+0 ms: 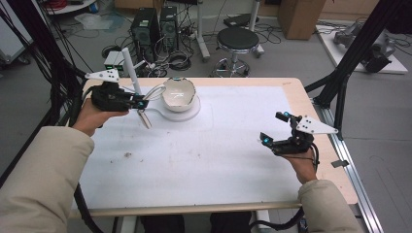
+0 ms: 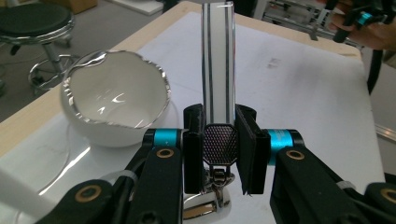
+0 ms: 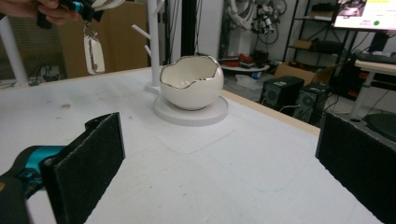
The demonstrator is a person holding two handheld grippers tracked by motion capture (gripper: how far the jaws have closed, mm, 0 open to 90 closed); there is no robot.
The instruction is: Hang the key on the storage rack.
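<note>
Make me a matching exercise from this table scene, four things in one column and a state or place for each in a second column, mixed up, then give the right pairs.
Things:
1. left gripper
2. right gripper
3. egg-shaped bowl
4. round stool

States or places:
A. on the floor beyond the table
B. jaws wide open, nothing between them
C. resting on a round white base
D. shut on a keychain strap

Pairs: 1-D, 2-B, 3-C, 4-A
</note>
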